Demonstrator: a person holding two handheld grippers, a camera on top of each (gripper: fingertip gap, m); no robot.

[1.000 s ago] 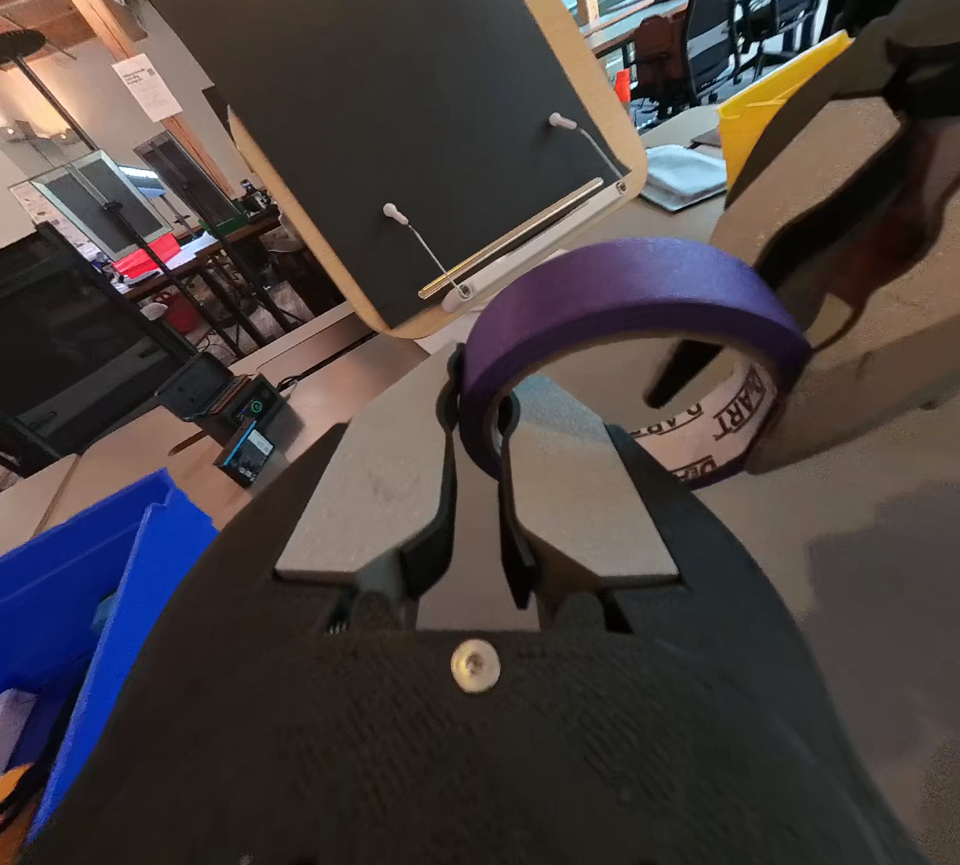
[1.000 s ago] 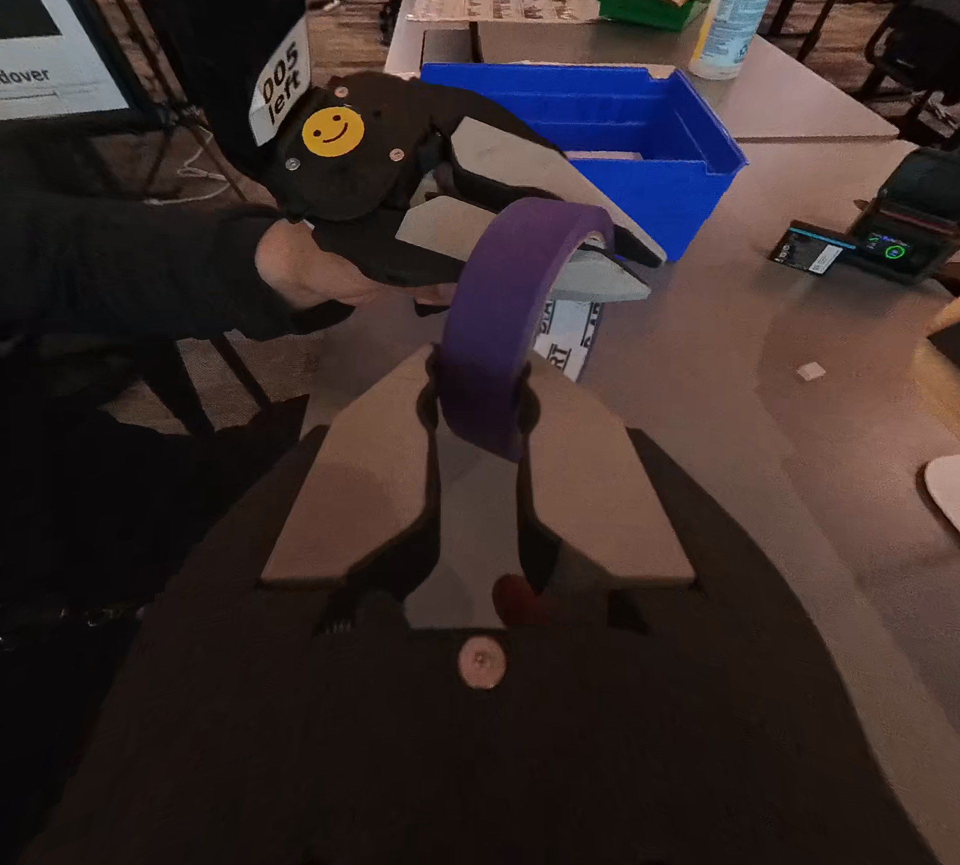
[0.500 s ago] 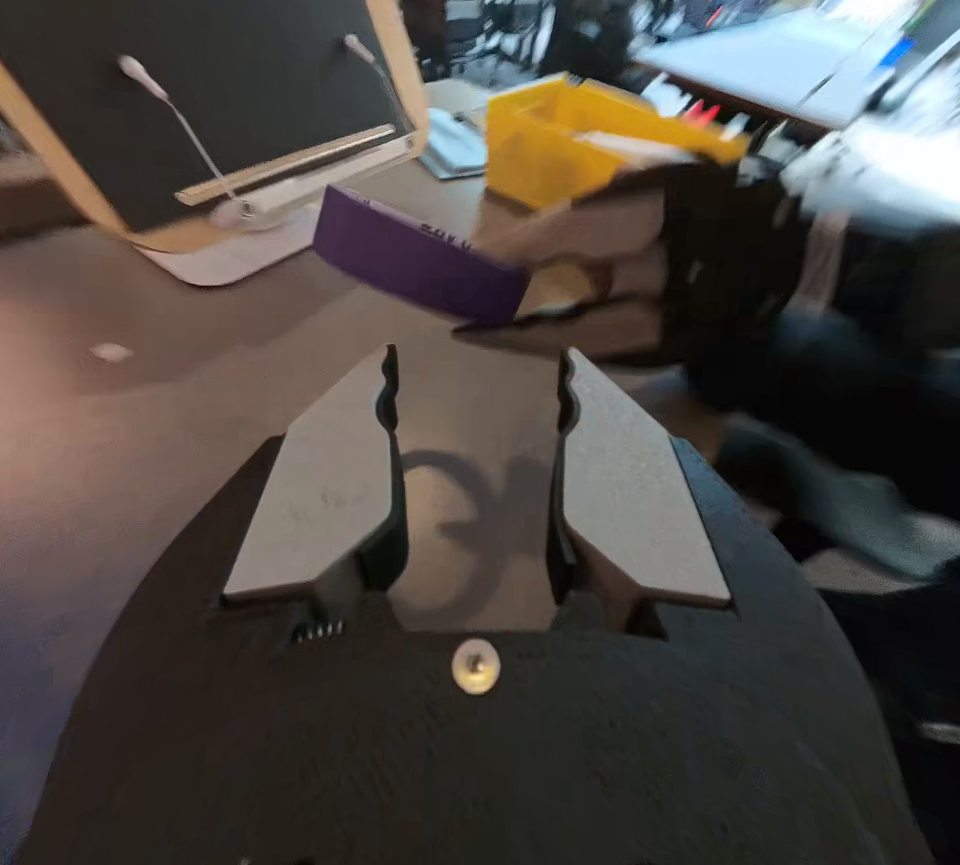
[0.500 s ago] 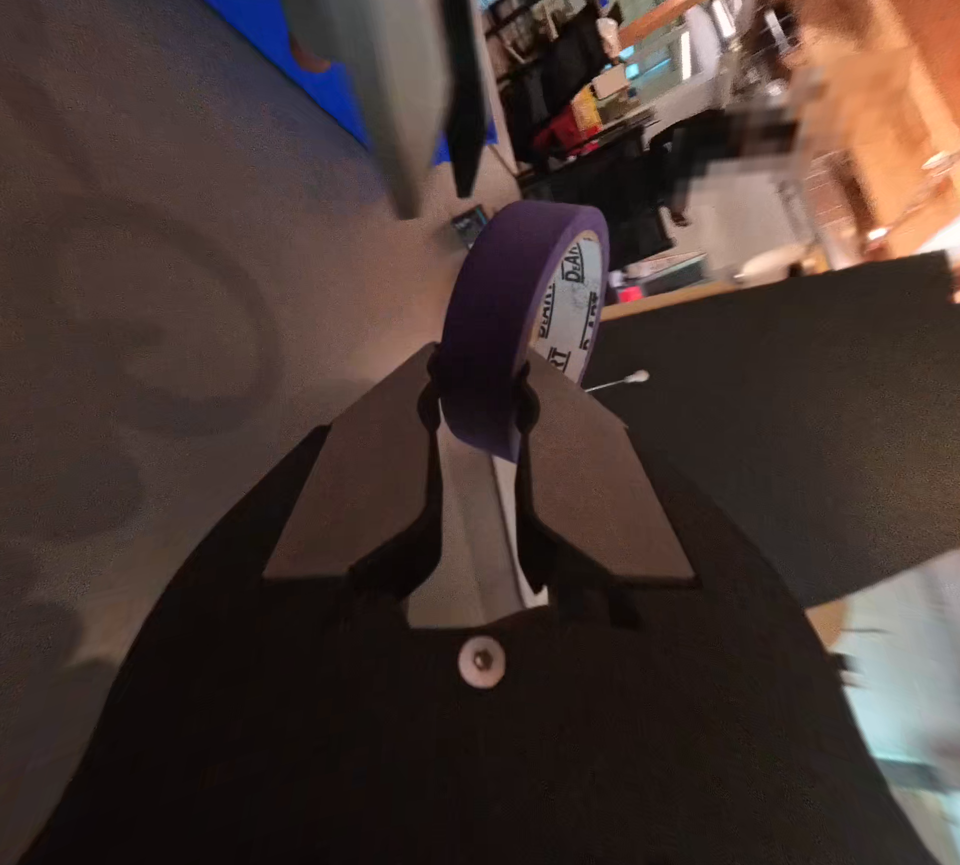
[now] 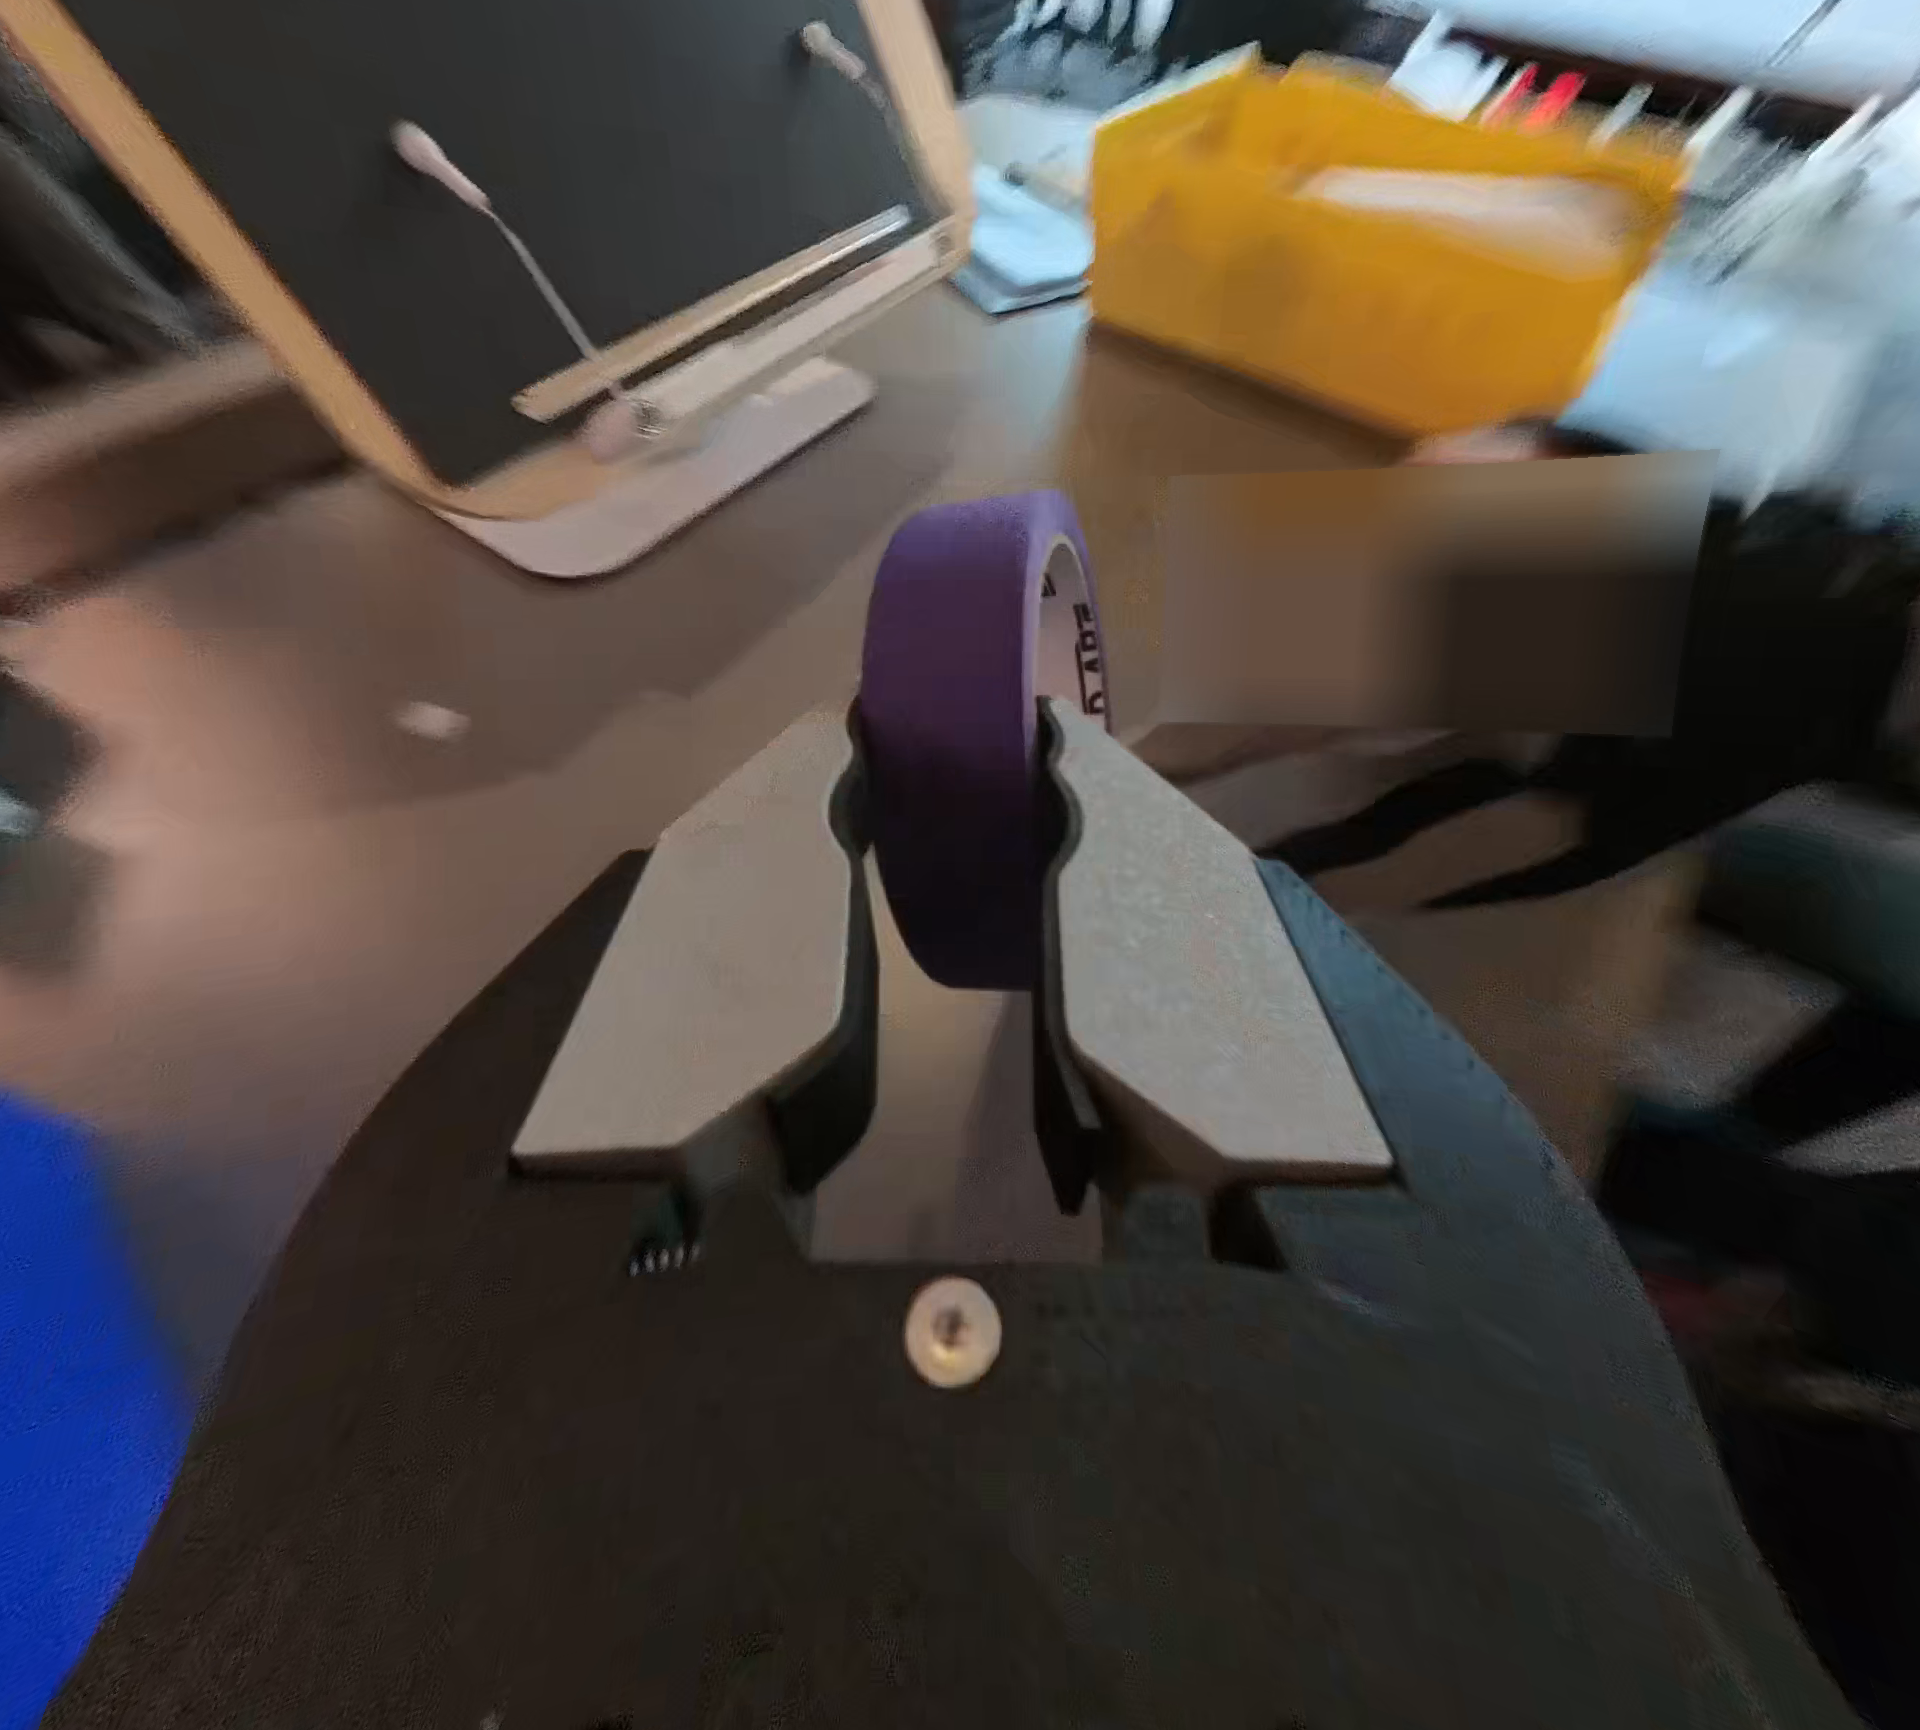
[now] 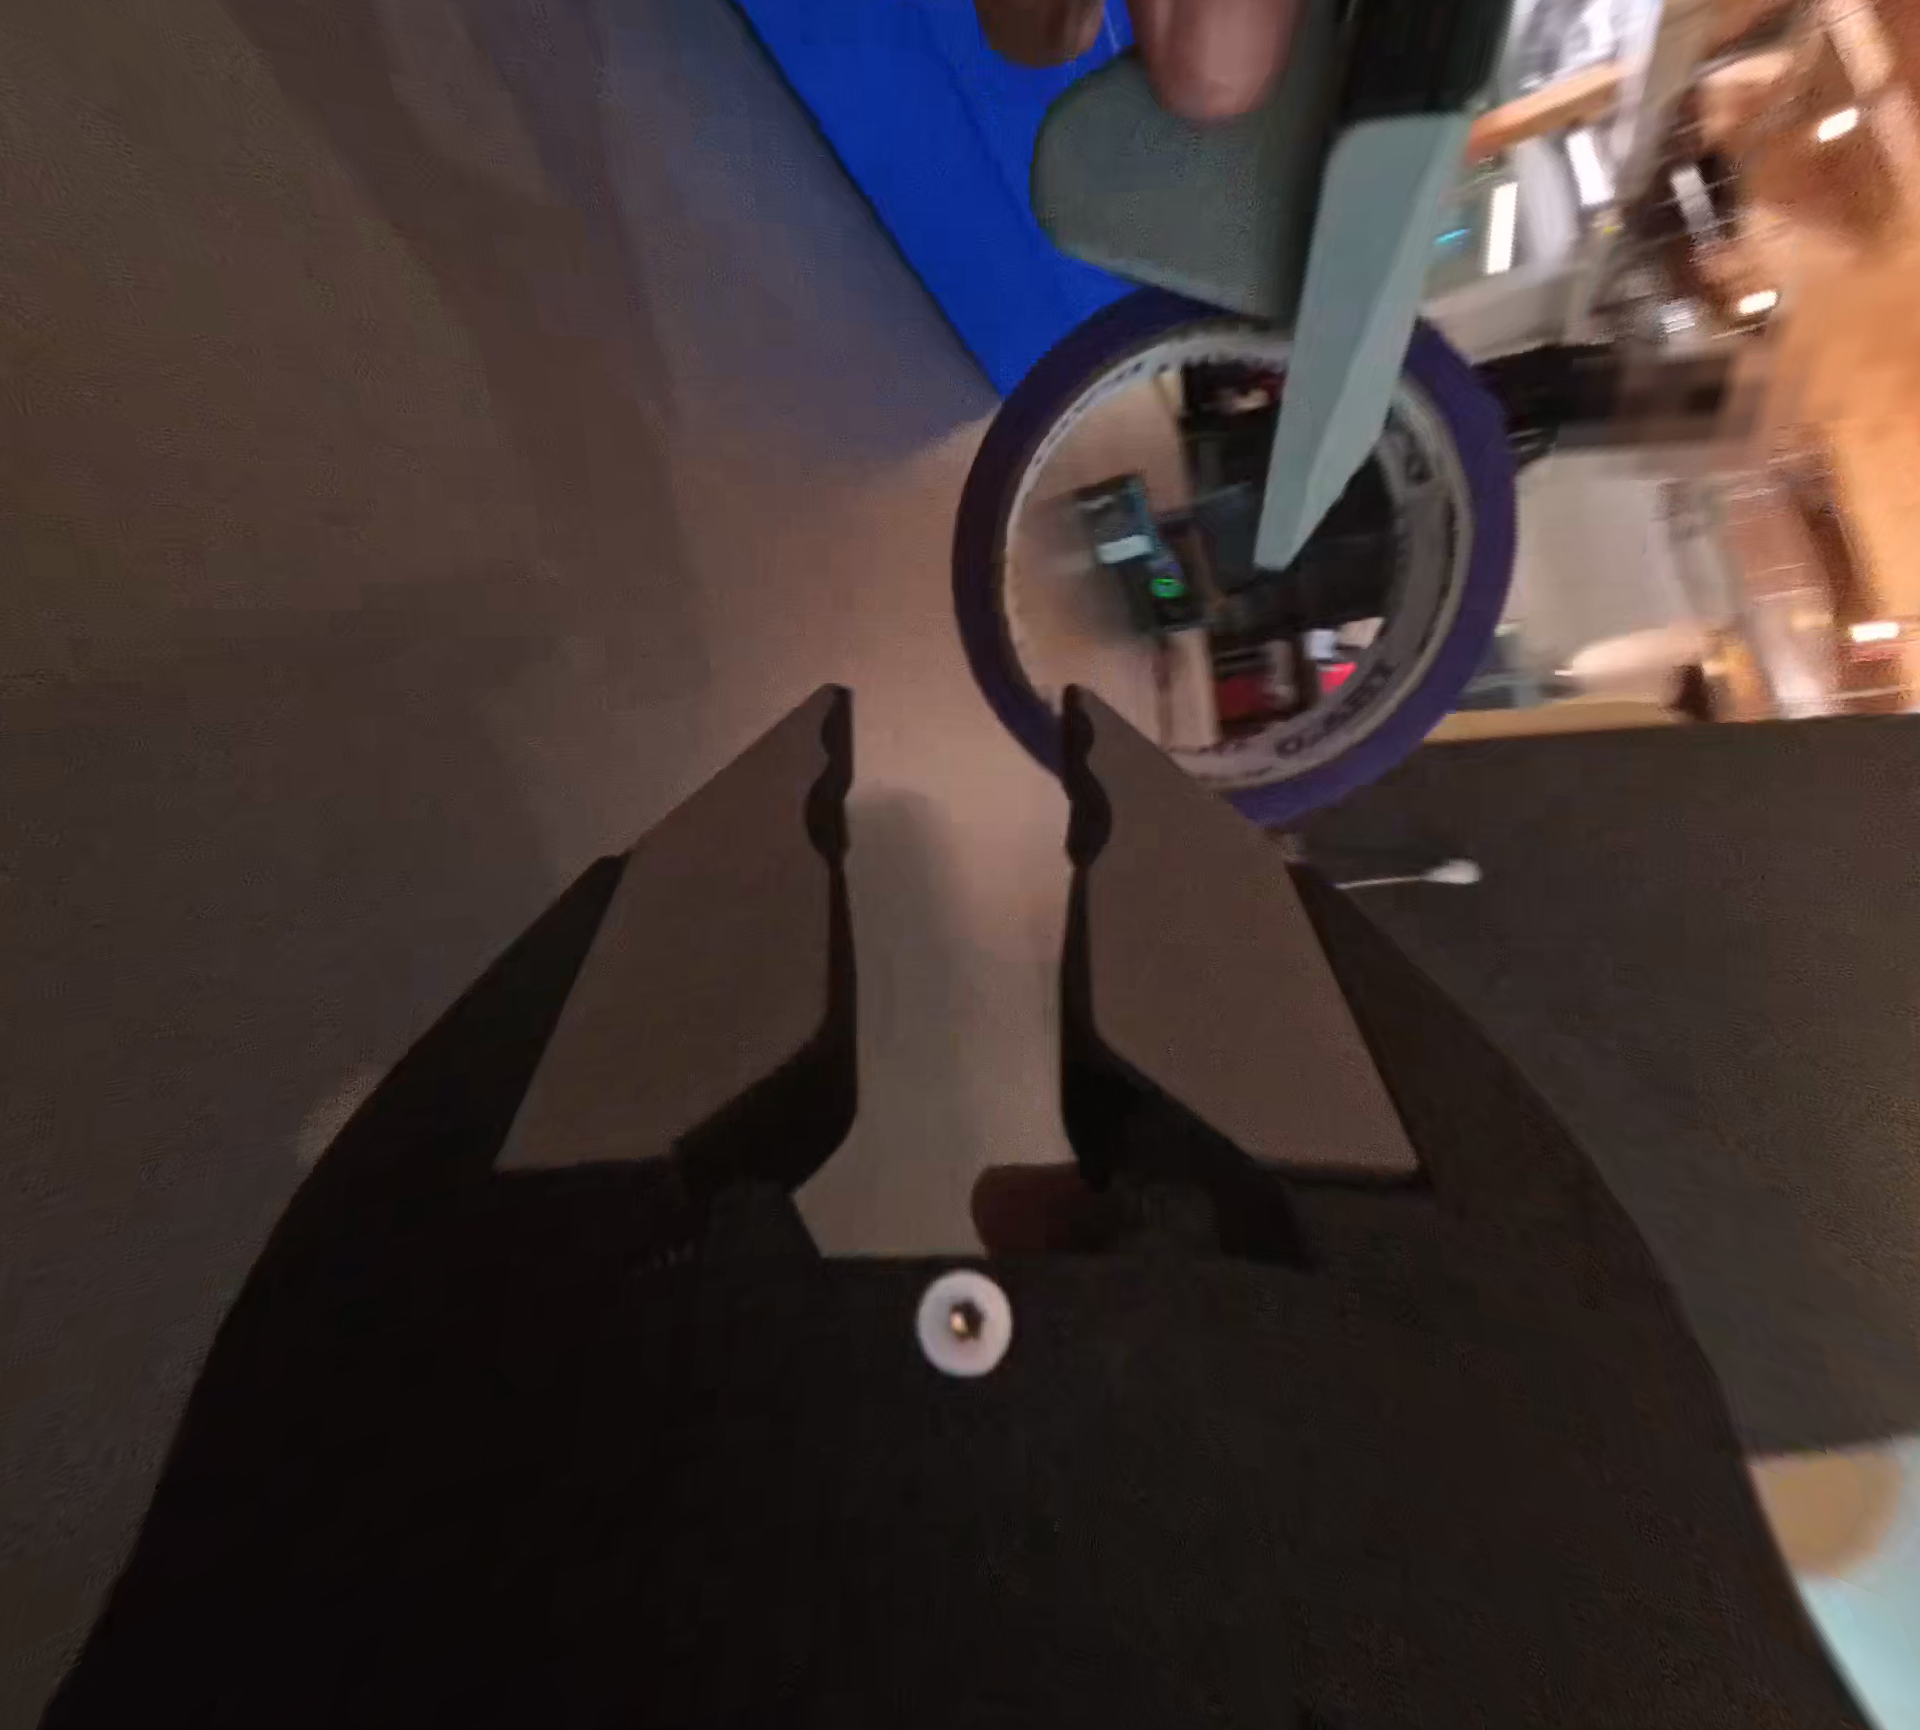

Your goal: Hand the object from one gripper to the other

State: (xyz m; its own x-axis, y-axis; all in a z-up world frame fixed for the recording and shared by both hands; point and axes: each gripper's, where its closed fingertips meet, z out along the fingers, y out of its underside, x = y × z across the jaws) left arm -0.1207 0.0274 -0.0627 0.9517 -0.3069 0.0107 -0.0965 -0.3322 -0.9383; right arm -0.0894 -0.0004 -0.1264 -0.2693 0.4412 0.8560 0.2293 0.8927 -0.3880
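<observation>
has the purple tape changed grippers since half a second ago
Yes. The purple tape roll now sits clamped in the left gripper; the right gripper is open and empty, with the roll beyond it.

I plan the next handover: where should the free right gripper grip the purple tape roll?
Grip the band's free lower arc, opposite the left gripper: one finger through the hole, one outside. The right gripper is open beside it.

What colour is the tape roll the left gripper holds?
Purple outside, with a white inner core; the tape roll shows best in the left wrist view.
</observation>
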